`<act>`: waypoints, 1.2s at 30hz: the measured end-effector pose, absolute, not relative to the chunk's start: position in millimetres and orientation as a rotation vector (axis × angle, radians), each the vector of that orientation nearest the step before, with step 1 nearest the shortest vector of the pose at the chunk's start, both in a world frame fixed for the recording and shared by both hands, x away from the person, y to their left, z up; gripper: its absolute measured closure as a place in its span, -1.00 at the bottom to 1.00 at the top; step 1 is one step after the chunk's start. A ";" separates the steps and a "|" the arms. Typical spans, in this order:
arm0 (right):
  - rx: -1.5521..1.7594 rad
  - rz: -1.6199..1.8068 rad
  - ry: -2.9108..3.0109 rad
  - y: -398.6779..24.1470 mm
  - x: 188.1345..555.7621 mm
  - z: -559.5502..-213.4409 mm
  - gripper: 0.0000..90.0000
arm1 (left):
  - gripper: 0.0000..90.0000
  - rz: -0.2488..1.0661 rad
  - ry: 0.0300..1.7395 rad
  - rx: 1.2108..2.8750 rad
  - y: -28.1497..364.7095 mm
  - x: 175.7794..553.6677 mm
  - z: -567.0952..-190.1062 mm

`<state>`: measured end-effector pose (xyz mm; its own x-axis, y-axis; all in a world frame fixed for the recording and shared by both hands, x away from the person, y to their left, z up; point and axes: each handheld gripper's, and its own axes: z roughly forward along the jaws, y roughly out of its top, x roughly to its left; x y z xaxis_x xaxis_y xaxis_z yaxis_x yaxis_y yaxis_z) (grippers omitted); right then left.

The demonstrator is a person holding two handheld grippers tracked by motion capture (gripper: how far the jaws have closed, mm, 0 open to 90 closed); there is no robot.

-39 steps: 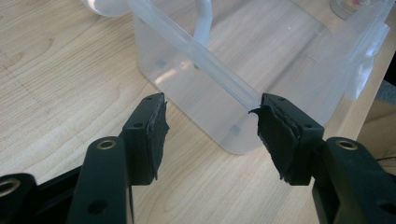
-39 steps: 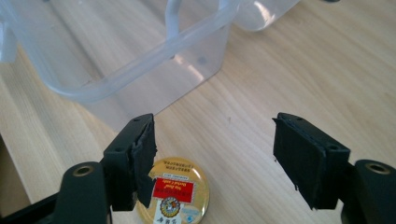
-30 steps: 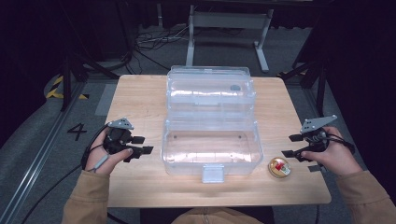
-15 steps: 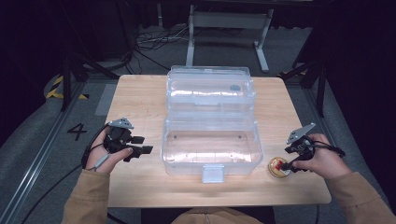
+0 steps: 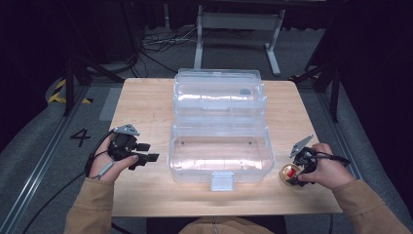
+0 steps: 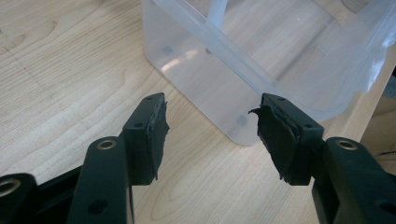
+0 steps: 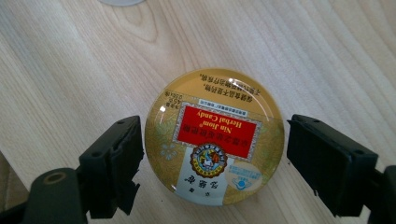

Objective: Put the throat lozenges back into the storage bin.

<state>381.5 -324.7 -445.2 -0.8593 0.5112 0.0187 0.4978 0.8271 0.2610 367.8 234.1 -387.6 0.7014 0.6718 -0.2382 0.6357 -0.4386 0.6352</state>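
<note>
The round candy tin (image 7: 215, 137) lies flat on the wooden table (image 5: 146, 97), near its front right corner and just right of the clear plastic box (image 5: 220, 146). It sits between the spread fingers (image 7: 114, 163) of the right gripper (image 5: 298, 170), whose jaws have just been opening; neither pad visibly presses it. Its gold lid carries a red label. The left gripper (image 5: 146, 152) hovers with jaws apart, holding nothing.

A clear plastic box (image 5: 219, 151) is sitting open in the middle of the wooden bench (image 5: 146, 105), its lid (image 5: 219, 90) lying back behind it. Cables (image 5: 156, 41) are trailing over the grey floor (image 5: 34, 146) beyond, beside a metal stand (image 5: 234, 22).
</note>
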 end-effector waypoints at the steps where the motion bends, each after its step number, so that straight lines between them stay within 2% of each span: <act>1: 0.815 0.389 2.955 -324.3 381.6 -446.3 -0.58 | -0.05 0.064 0.993 2.181 234.4 367.6 -387.7; 22: 0.868 0.306 2.952 -316.2 382.5 -461.4 -0.56 | -0.04 0.054 0.997 2.194 234.9 367.8 -389.4; 36: 0.943 0.365 2.906 -316.5 384.7 -436.5 -0.55 | -0.04 0.052 1.002 2.195 235.3 367.6 -390.4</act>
<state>384.7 -316.5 -436.5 -0.8104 0.5857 0.0116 0.5704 0.7845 0.2434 367.6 235.3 -390.4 0.6980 0.6741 -0.2419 0.6452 -0.4452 0.6210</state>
